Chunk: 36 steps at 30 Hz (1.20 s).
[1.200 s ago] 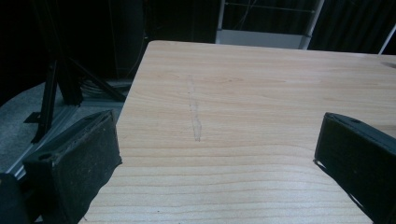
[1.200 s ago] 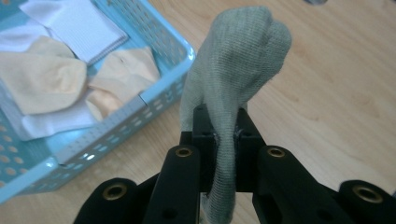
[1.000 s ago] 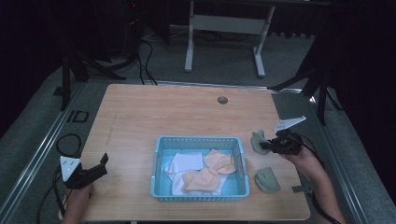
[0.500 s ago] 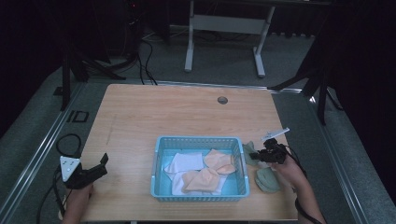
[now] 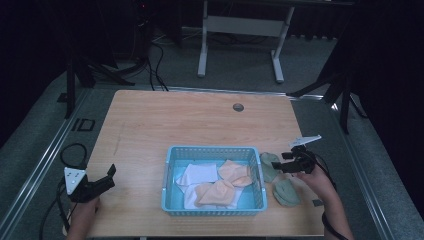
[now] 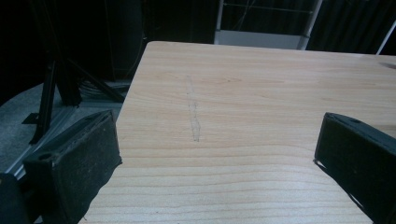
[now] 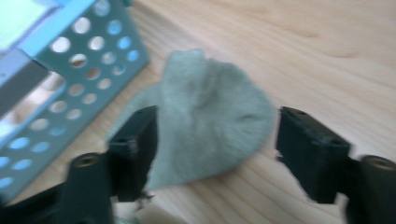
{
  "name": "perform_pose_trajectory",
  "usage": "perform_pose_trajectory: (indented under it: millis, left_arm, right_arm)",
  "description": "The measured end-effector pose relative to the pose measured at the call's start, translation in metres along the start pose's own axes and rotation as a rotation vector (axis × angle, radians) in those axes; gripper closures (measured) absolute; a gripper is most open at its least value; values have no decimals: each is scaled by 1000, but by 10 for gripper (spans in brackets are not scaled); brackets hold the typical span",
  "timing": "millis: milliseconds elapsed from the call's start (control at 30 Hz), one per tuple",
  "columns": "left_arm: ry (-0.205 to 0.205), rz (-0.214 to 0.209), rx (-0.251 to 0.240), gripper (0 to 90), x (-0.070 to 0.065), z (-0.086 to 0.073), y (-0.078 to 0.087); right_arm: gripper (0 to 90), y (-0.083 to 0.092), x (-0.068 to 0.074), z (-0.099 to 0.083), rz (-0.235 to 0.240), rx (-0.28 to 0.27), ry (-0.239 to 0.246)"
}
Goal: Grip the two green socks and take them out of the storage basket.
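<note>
A grey-green sock (image 7: 210,116) lies crumpled on the wooden table beside the blue basket's right wall (image 7: 88,60). My right gripper (image 7: 219,123) straddles it. Its jaws have just been opening and now stand wide, with the sock between them but not pinched. In the high view this gripper (image 5: 283,168) sits just right of the basket (image 5: 214,150), over that sock (image 5: 269,164). A second green sock (image 5: 286,192) lies nearer the front edge. My left gripper (image 5: 107,176) rests open near the front left corner, with bare wood between its jaws (image 6: 217,140).
The basket holds white cloth (image 5: 197,175) and peach-coloured socks (image 5: 235,172). A round grommet (image 5: 238,107) sits near the table's far edge. Beyond the table stand a white frame (image 5: 240,25) and dark stands with cables on the floor.
The right gripper came down and a little left with the green sock hanging from it, then opened. The sock now lies on the table by the basket. The left gripper stayed put.
</note>
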<state>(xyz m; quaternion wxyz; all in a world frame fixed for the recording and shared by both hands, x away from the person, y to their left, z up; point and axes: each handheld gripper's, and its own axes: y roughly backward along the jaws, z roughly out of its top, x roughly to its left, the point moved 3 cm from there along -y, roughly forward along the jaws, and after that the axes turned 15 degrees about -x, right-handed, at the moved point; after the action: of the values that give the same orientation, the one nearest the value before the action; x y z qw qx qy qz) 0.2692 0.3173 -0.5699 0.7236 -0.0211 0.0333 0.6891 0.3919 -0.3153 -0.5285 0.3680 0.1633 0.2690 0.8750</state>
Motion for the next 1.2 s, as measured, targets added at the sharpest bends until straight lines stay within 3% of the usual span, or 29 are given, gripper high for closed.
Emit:
perform_pose_trajectory:
  millis: [33,133,233,333,633,833,1200]
  left_arm:
    - [-1,0,0,5,0,0,0]
    - [-1,0,0,5,0,0,0]
    - [-1,0,0,4,0,0,0]
    - [0,0,-1,5,0,0,0]
    - [-2,1,0,5,0,0,0]
    - [-1,0,0,4,0,0,0]
    - [-2,-1,0,5,0,0,0]
  right_arm:
    - [226,3,-1,0,-25,-11,2]
    - [151,11,-4,-5,-36,-41,-5]
    - [135,19,-9,-11,-44,-91,-40]
    - [135,25,-13,-19,-90,-109,-42]
    - [136,45,-23,-48,-224,-272,-118]
    - [135,52,-25,-65,-288,-321,-136]
    - [134,74,-20,-95,-503,-459,-157]
